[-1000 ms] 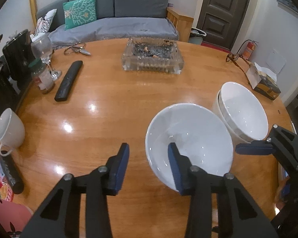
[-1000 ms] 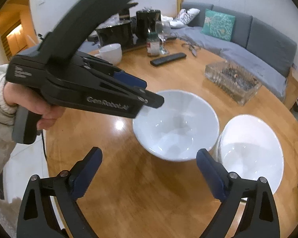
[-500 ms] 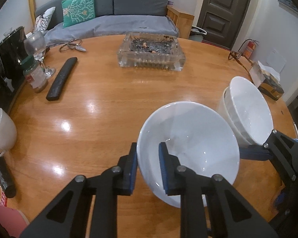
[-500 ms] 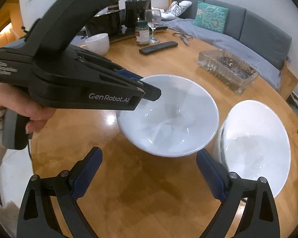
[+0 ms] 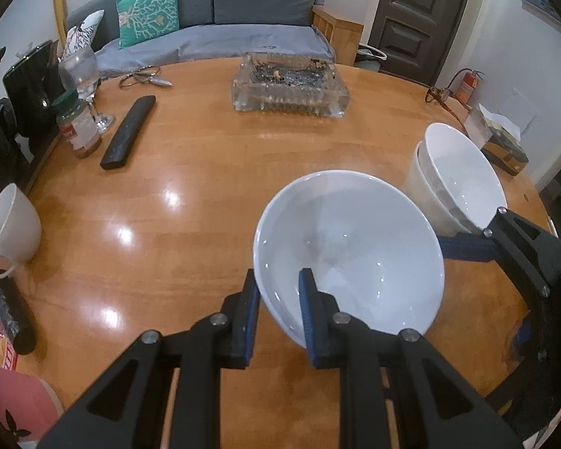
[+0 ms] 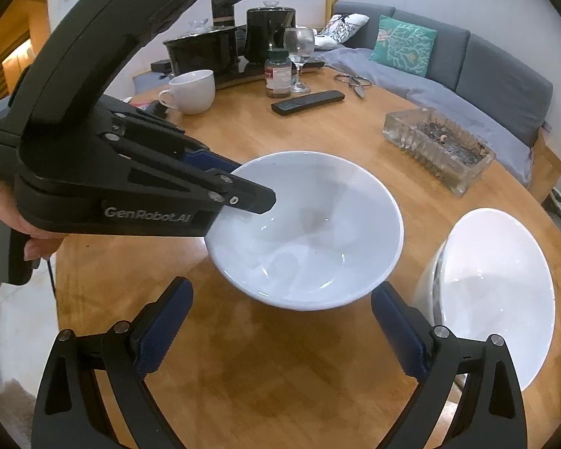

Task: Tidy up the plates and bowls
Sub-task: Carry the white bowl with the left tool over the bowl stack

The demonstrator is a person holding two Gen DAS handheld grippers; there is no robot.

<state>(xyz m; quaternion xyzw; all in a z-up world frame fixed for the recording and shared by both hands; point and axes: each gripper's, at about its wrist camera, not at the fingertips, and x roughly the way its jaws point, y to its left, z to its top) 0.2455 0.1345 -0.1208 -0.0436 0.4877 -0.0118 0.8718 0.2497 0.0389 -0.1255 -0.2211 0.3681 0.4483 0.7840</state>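
A white bowl (image 5: 355,247) is pinched by its near rim in my left gripper (image 5: 278,292), which is shut on it and holds it tilted, lifted off the round wooden table (image 5: 190,172). The same bowl (image 6: 310,224) shows in the right wrist view with the left gripper (image 6: 243,194) clamped on its left rim. A stack of two white bowls (image 5: 460,176) stands to the right, also in the right wrist view (image 6: 493,292). My right gripper (image 6: 280,321) is open and empty, just in front of the held bowl.
A glass ashtray (image 5: 290,88) sits at the table's far side. A black remote (image 5: 128,131), a jar (image 5: 79,127), a wine glass (image 5: 84,75) and a white cup (image 5: 13,228) stand at the left. Glasses (image 5: 441,95) and a box (image 5: 501,146) lie at the right edge.
My left gripper closed on the bowl's near rim and lifted and tilted it. The right gripper stayed open in front of the bowl.
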